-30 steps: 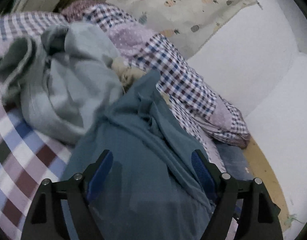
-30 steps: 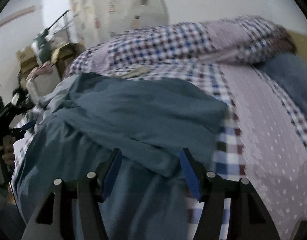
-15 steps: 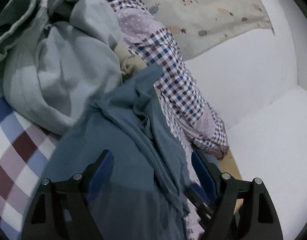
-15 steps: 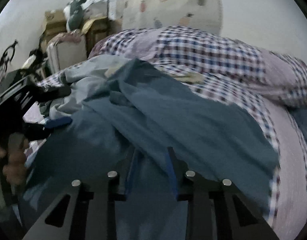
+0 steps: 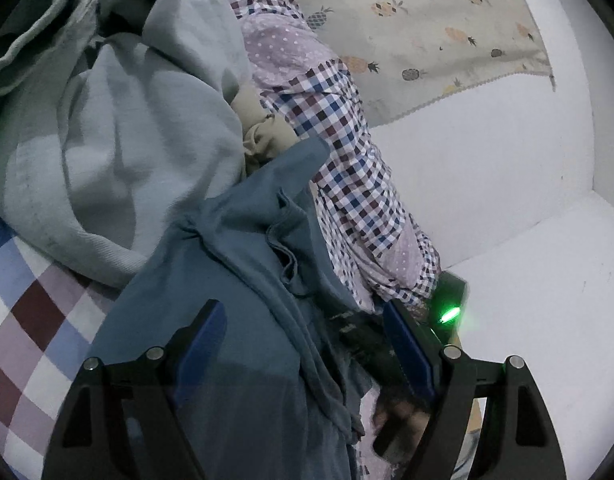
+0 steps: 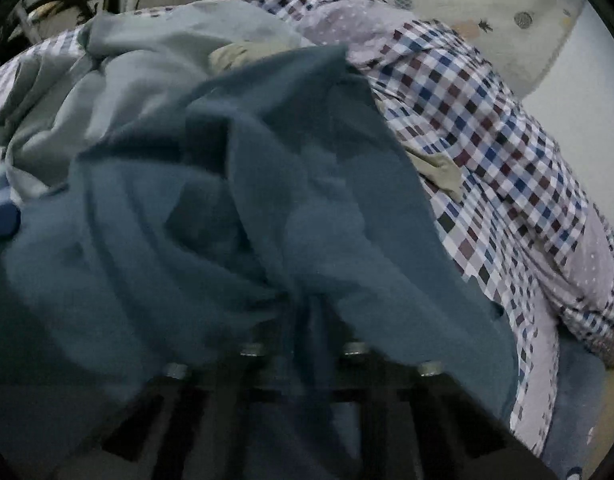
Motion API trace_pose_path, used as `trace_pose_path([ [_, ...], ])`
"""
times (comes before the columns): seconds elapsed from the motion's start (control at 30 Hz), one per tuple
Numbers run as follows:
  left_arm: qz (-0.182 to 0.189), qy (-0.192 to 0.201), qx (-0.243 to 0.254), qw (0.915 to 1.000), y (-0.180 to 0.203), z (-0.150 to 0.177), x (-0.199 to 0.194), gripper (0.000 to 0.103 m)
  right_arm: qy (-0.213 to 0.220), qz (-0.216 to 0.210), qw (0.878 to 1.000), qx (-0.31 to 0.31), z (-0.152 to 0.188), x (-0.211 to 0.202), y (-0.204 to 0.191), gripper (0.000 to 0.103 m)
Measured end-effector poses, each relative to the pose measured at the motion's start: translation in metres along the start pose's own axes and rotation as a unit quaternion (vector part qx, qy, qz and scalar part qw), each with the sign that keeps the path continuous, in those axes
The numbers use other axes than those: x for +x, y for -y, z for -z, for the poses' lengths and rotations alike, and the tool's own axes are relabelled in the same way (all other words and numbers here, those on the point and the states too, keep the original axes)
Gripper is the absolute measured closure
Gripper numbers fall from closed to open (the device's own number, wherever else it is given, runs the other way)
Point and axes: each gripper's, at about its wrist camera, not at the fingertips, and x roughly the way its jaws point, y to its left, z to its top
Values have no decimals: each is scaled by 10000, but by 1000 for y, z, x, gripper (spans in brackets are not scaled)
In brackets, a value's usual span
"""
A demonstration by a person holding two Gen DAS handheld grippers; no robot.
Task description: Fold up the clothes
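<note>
Shirt [image 6: 315, 216], teal: now pinched by right gripper [image 6: 307, 344], clamped from open; left gripper [image 5: 307, 344] kept wide, unclosed. Fold can be begun.

Teal-blue garment [image 5: 243, 264], plain, unpatterned; the same dull teal fills the middle of the right wrist view [image 6: 267, 208]. Left of the garment: pale grey-green sweatshirt [image 5: 139, 128], plain. Between sweatshirt and garment: small beige cloth [image 5: 263, 136], plain. Right of the garment: checked quilt [image 5: 347, 168], small squares of navy, maroon and white, with lilac panels dotted white. Below the sweatshirt: bed sheet [image 5: 31, 320] in large checks of white, lilac, blue and dark red. Beyond the quilt: cream hanging cloth [image 5: 427, 20] printed with pink, yellow and dark pineapples. White wall [image 5: 487, 168]. Left gripper [image 5: 307, 344]: black frame, blue pads.
</note>
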Motion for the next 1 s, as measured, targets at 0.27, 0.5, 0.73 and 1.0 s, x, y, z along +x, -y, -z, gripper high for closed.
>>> trace_pose_path([
  [0.27,-138,-7,-15,9999,-7,-1,3,19,-59,-685,9674,2439,8,1,140,96],
  [0.5,-198,-75,69,9998,-7,3,7,19,-168,-270,9748,2208,29,-12,149,78],
  [0.73,-197,-87,70,9997,-7,2,7,19,507,-670,9794,1834,11,-32,120,70],
  [1.0,-147,-141,63,9998,-9,-2,8,19,424,-728,9601,2666,-19,3,160,66],
])
